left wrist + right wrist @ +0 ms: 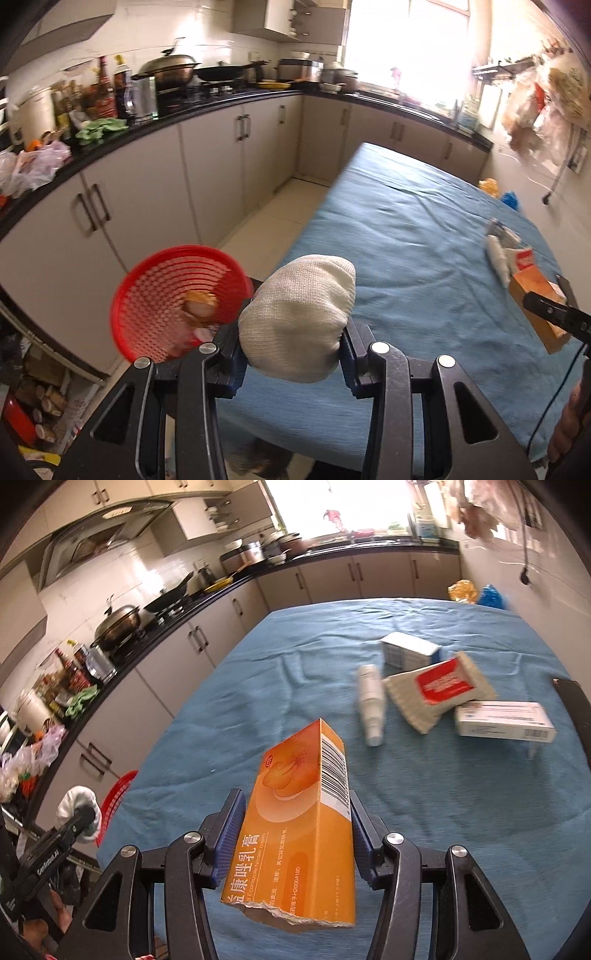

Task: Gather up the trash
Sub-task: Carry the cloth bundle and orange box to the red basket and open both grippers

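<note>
Left wrist view: the left gripper has its fingers clamped on a balled white sock above the near edge of the blue-clothed table. Just left, off the table's corner, sits a red basket with scraps inside.

Right wrist view: the right gripper has its fingers gripping an orange carton with a torn end. Beyond it on the cloth lie a white bottle, a red-labelled packet and two white boxes, clustered and touching.
</note>
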The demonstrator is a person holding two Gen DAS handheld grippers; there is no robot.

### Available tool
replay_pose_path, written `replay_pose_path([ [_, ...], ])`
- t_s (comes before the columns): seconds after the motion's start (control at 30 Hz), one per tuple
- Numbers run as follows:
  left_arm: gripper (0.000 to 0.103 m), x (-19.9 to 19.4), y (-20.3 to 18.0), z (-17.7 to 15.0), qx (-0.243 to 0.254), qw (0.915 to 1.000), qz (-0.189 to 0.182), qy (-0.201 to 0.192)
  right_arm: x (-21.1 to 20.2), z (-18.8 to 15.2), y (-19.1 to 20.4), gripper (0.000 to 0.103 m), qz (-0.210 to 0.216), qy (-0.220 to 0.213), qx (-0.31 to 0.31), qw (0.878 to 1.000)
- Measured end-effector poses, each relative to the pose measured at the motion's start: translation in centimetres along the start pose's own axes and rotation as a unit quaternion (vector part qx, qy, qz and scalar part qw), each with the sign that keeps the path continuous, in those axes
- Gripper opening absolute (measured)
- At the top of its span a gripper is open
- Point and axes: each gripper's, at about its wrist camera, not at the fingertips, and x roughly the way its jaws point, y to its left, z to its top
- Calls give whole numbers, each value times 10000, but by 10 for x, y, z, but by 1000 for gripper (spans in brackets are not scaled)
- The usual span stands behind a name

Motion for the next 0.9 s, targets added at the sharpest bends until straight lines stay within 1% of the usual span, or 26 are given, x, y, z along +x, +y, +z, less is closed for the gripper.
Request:
replay_pose_path([
  [0.23,40,11,44,0,-297,9987,403,83,24,-1,36,58,164,201,-294,9992],
  [0.4,40,21,69,-2,-470,9971,571,175,43,-2,70,58,311,353,-554,9974],
  [0.63,40,35,102,-6,-712,9949,633,321,71,-2,123,58,564,552,-937,9925],
  [0.9,40,51,150,-11,-1328,9885,570,440,97,-2,188,58,894,705,-1385,9838],
])
